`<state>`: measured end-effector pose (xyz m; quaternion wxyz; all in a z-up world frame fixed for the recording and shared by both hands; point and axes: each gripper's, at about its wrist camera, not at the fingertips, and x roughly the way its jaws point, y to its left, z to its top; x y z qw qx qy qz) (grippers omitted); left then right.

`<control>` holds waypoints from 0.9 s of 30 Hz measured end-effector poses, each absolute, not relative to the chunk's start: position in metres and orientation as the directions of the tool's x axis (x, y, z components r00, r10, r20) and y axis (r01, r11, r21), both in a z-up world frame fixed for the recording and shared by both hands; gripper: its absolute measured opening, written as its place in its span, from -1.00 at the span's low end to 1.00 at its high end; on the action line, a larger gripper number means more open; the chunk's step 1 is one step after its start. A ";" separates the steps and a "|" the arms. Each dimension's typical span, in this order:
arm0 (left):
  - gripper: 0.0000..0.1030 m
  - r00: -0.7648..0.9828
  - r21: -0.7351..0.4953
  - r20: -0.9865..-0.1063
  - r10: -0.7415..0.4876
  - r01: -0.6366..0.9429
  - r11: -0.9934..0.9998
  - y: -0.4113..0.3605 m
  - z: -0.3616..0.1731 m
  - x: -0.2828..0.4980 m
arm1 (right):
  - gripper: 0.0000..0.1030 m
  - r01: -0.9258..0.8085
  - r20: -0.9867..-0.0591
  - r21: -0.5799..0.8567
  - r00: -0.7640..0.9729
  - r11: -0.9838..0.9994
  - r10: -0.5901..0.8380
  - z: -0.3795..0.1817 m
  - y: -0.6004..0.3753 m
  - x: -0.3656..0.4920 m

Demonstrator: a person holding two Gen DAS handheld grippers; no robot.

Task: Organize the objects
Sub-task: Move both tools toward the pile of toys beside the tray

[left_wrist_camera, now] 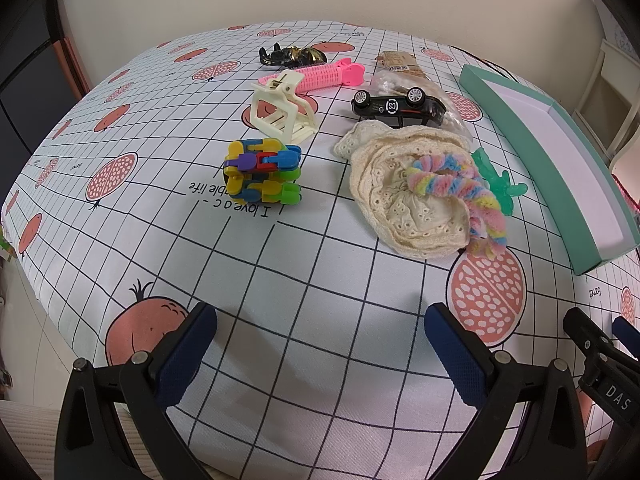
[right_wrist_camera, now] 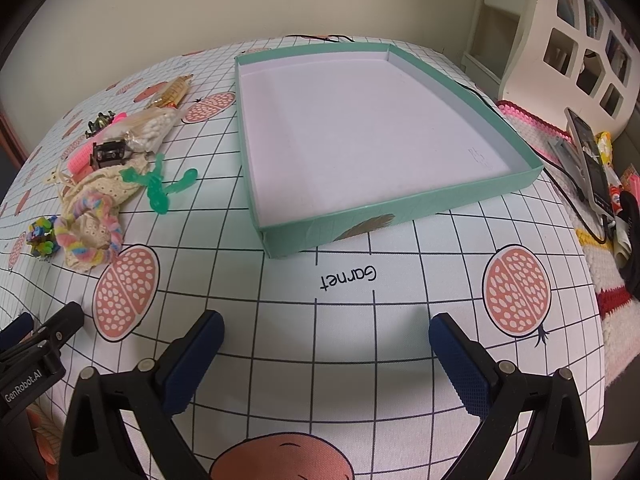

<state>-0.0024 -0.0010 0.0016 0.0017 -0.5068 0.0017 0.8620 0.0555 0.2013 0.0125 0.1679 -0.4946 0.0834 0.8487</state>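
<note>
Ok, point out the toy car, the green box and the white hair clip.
toy car (left_wrist_camera: 394, 108), left wrist view, on its underside.
green box (right_wrist_camera: 400, 216), right wrist view, on its near outer wall.
white hair clip (left_wrist_camera: 280, 110), left wrist view, on its body.

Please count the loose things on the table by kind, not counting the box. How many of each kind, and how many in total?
Toys: 3 (block toy, toy car, green toy)
Hair things: 4 (white clip, pink roller, black clip, rainbow scrunchie)
Cloth: 1 (lace cloth)
Packets: 2 (cotton swab bag, snack packet)
Total: 10

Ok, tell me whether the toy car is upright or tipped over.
Tipped over. The black toy car lies with both visible wheels pointing up and away from the tablecloth, resting against the cotton swab bag.
</note>
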 end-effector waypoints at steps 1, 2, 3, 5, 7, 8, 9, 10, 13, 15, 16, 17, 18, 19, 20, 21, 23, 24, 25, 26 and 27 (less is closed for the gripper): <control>1.00 -0.486 0.001 -0.874 0.001 -0.005 -1.000 -0.001 0.002 -0.003 | 1.00 -0.369 -0.867 -0.024 -0.454 -0.929 0.203 0.012 0.201 0.056; 1.00 -0.485 0.001 -0.874 0.001 -0.005 -1.000 -0.001 0.002 -0.003 | 1.00 -0.369 -0.868 -0.024 -0.454 -0.929 0.203 0.012 0.201 0.056; 1.00 -0.486 0.001 -0.874 0.002 -0.006 -1.000 -0.001 0.001 -0.002 | 1.00 -0.370 -0.868 -0.025 -0.452 -0.929 0.203 0.012 0.201 0.055; 1.00 -0.484 0.001 -0.875 0.002 -0.007 -1.000 -0.001 0.001 -0.001 | 1.00 -0.368 -0.871 -0.024 -0.449 -0.929 0.200 0.013 0.202 0.055; 1.00 -0.482 0.001 -0.876 0.003 -0.008 -1.000 -0.001 0.001 0.000 | 1.00 -0.364 -0.877 -0.022 -0.439 -0.931 0.193 0.013 0.203 0.054; 1.00 -0.480 0.000 -0.877 0.004 -0.008 -1.000 -0.001 0.001 0.000 | 1.00 -0.363 -0.881 -0.021 -0.433 -0.932 0.189 0.013 0.203 0.053; 1.00 -0.478 0.000 -0.878 0.004 -0.009 -1.000 -0.001 0.001 0.000 | 1.00 -0.361 -0.883 -0.022 -0.430 -0.932 0.187 0.013 0.203 0.052; 1.00 -0.476 0.001 -0.879 0.004 -0.009 -1.000 0.000 0.001 -0.001 | 1.00 -0.360 -0.883 -0.022 -0.430 -0.933 0.186 0.013 0.203 0.052; 1.00 -0.469 -0.002 -0.883 0.007 -0.013 -1.000 -0.001 0.001 -0.002 | 1.00 -0.361 -0.886 -0.020 -0.426 -0.932 0.184 0.013 0.203 0.052; 1.00 -0.461 -0.003 -0.887 0.010 -0.015 -1.000 -0.001 0.001 -0.002 | 1.00 -0.360 -0.881 -0.025 -0.433 -0.933 0.191 0.016 0.203 0.052; 1.00 -0.455 -0.010 -0.890 0.016 -0.016 -1.000 -0.002 0.002 -0.002 | 1.00 -0.363 -0.877 -0.027 -0.439 -0.931 0.197 0.018 0.202 0.053; 1.00 -0.451 -0.022 -0.892 0.028 -0.017 -1.000 -0.003 0.002 -0.002 | 1.00 -0.366 -0.872 -0.023 -0.448 -0.930 0.198 0.021 0.202 0.054; 1.00 -0.447 -0.037 -0.894 0.040 -0.016 -0.999 -0.004 0.003 -0.002 | 1.00 -0.365 -0.866 -0.010 -0.462 -0.931 0.190 0.024 0.202 0.054; 1.00 -0.441 -0.052 -0.896 0.051 -0.011 -0.999 -0.005 0.004 -0.003 | 1.00 -0.362 -0.861 0.000 -0.473 -0.932 0.184 0.027 0.202 0.054; 1.00 -0.433 -0.066 -0.899 0.061 -0.004 -0.998 -0.007 0.005 -0.004 | 1.00 -0.359 -0.857 0.003 -0.482 -0.933 0.183 0.031 0.201 0.053; 1.00 -0.424 -0.080 -0.903 0.070 0.006 -0.997 -0.008 0.007 -0.005 | 1.00 -0.357 -0.852 0.001 -0.489 -0.934 0.186 0.035 0.199 0.052; 1.00 -0.408 -0.100 -0.909 0.082 0.022 -0.995 -0.012 0.011 -0.008 | 1.00 -0.344 -0.845 0.006 -0.503 -0.939 0.179 0.043 0.195 0.050; 1.00 -0.397 -0.108 -0.913 0.088 0.029 -0.994 -0.013 0.014 -0.010 | 1.00 -0.335 -0.843 0.011 -0.510 -0.942 0.172 0.049 0.193 0.047; 1.00 -0.388 -0.113 -0.917 0.092 0.034 -0.993 -0.013 0.018 -0.014 | 1.00 -0.325 -0.840 0.015 -0.517 -0.946 0.165 0.054 0.190 0.046; 1.00 -0.381 -0.120 -0.919 0.098 0.036 -0.992 -0.014 0.023 -0.017 | 1.00 -0.309 -0.835 0.019 -0.528 -0.951 0.155 0.060 0.187 0.044; 1.00 -0.379 -0.128 -0.919 0.106 0.035 -0.991 -0.015 0.029 -0.021 | 1.00 -0.294 -0.830 0.019 -0.538 -0.956 0.149 0.068 0.185 0.040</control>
